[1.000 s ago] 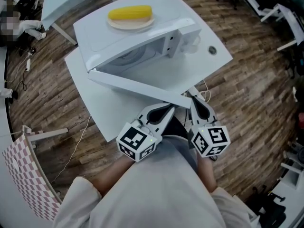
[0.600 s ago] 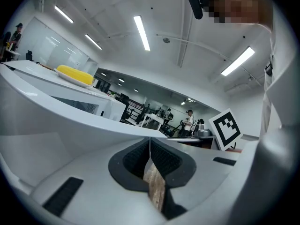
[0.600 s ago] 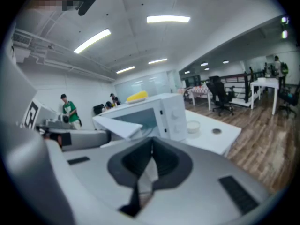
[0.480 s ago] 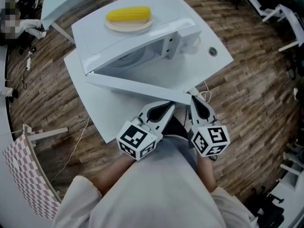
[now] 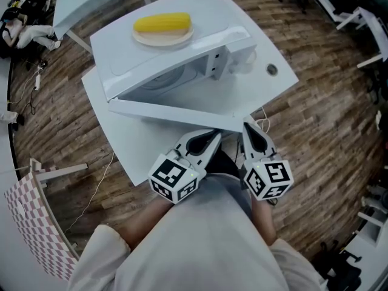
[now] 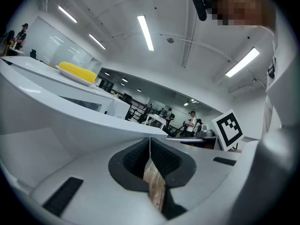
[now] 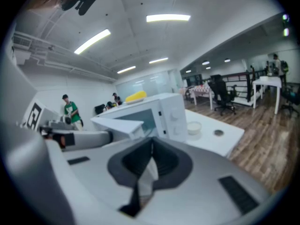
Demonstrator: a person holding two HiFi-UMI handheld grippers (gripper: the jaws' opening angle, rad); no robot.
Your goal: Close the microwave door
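A white microwave (image 5: 176, 47) stands on a white table (image 5: 139, 150) with its door (image 5: 182, 111) swung open toward me. A yellow corn cob (image 5: 162, 22) lies on a plate (image 5: 162, 37) on top. Both grippers are below the door's outer face, near its free end. The left gripper (image 5: 216, 134) is shut with nothing in it. The right gripper (image 5: 247, 126) is shut too, its tip at the door's free corner. The left gripper view looks up along the door (image 6: 70, 111). From the right gripper view I see the microwave (image 7: 161, 111) and door (image 7: 117, 121).
A small white bowl (image 5: 245, 65) and a round disc (image 5: 272, 70) lie on the table right of the microwave. A cable hangs off the table edge near the right gripper. Wooden floor surrounds the table, with a checked chair (image 5: 30, 223) at left.
The door's free end has swung a little closer to the microwave front. Both grippers hold about the same place in the head view.
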